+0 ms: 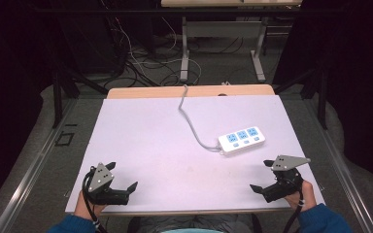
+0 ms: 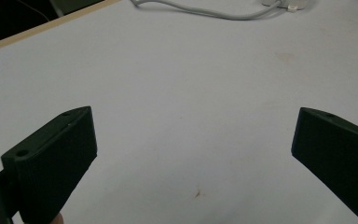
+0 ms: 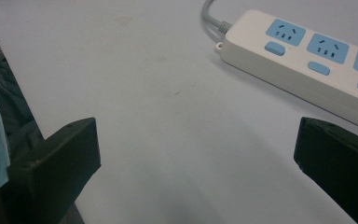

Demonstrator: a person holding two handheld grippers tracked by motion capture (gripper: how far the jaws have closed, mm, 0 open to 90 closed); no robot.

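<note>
Table: a wide rectangular table (image 1: pixel 141 141) under a pale lilac-white sheet, with a strip of light wood showing at its far edge; it carries one thing, on the right half.
Power strip: a white plastic three-socket power strip (image 1: pixel 242 140) with blue socket faces and blue switches lies flat on the sheet, right of centre, turned slightly on a slant. In the right gripper view it sits just beyond and to the right of the jaws, apart from them.
Cord: a grey round cord (image 1: pixel 190 121) runs from the strip's left end in a curve to the far edge of the table and drops over it.
Left tongs: the black left tongs (image 1: pixel 124 182) sit at the near left corner, well apart from the strip, jaws spread wide with bare sheet between them.
Right tongs: the black right tongs (image 1: pixel 262 175) sit at the near right edge, near the strip, jaws spread wide and holding nothing.
Progress: by my reading the work is at its very start; nothing is gripped or touched, and the strip lies untouched. The reach, the grasp and whatever handling of the strip follows are all left to do.
</note>
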